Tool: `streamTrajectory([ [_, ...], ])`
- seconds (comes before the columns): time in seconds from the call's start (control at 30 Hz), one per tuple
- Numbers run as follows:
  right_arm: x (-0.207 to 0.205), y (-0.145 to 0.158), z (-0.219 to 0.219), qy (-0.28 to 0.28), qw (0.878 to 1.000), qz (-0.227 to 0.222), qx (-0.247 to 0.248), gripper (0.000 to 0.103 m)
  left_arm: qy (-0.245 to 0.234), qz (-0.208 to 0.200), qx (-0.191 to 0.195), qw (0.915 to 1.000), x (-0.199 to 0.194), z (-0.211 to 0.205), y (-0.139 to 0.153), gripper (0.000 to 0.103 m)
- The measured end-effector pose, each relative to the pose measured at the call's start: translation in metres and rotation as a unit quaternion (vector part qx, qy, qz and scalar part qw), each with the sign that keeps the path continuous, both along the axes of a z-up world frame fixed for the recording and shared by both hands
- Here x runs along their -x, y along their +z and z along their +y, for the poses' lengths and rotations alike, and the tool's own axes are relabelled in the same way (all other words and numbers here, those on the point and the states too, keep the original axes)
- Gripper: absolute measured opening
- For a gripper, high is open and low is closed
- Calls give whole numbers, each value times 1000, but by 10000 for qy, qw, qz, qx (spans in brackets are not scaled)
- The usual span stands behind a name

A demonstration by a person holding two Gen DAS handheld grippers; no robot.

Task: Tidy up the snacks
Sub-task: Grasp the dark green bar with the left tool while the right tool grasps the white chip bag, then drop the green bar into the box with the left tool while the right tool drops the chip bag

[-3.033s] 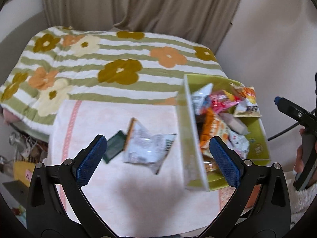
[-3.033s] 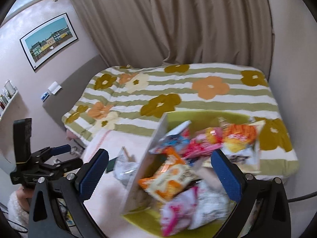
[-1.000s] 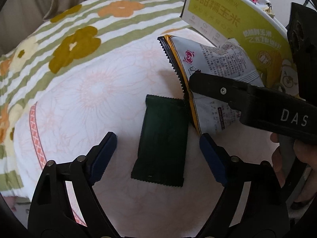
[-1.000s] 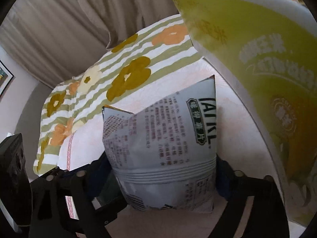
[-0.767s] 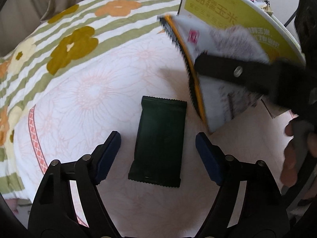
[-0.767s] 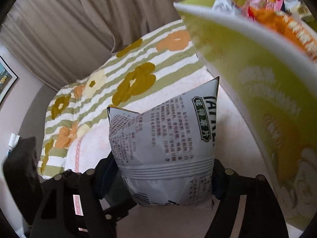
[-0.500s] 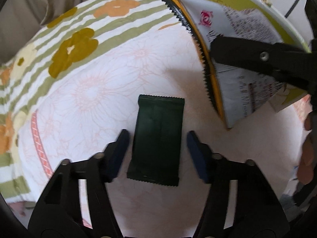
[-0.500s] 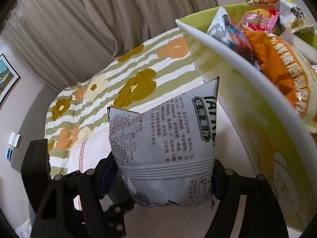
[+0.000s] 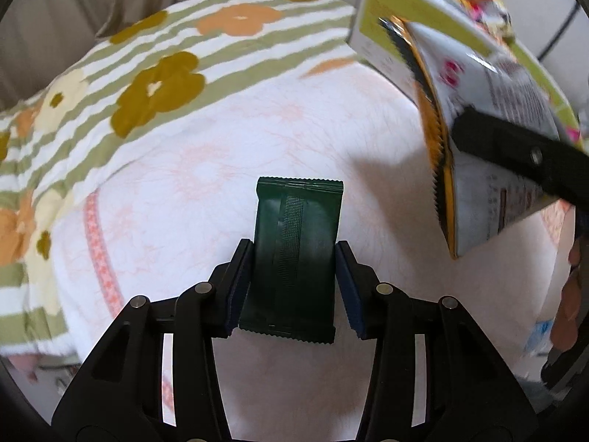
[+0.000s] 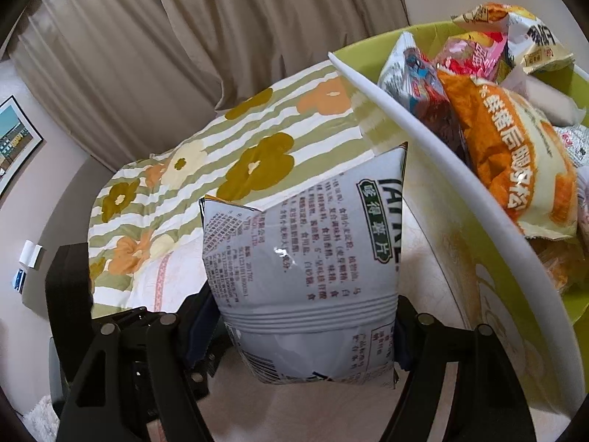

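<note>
My left gripper (image 9: 292, 287) is shut on a dark green snack packet (image 9: 294, 254) that lies on the pale towel (image 9: 206, 169). My right gripper (image 10: 305, 328) is shut on a grey chip bag (image 10: 305, 269) and holds it up beside the green box (image 10: 489, 269). The box holds several snack packs, among them an orange bag (image 10: 515, 169). In the left wrist view the grey chip bag (image 9: 489, 125) hangs at the upper right in front of the green box (image 9: 397, 3).
A striped flower-print blanket (image 9: 154, 70) covers the bed behind the towel. Beige curtains (image 10: 206, 48) hang behind. A framed picture (image 10: 14, 136) is on the left wall. The other hand-held gripper's body (image 10: 66, 294) shows at the left.
My left gripper has closed from wide open onto the green packet. My right gripper has lifted the grey chip bag up beside the green box's rim.
</note>
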State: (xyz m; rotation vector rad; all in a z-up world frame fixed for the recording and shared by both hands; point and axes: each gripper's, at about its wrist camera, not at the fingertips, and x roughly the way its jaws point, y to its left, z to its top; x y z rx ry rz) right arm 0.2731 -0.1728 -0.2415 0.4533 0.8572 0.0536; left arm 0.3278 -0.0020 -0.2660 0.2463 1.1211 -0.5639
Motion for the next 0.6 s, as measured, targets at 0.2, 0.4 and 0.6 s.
streamTrajectory([
  [0.2,15,40,1,181,9995,-252,-83,72,433,-245,166,9986,10,19,47,41],
  [0.4,33,90,-12,319,9986,-416,-56,72,935,-620,551,9922,26,31,111,41],
  [0.6,53,120,-45,309,9968,-735,-8,72,1132,-936,669,9869,44,14,156,41],
])
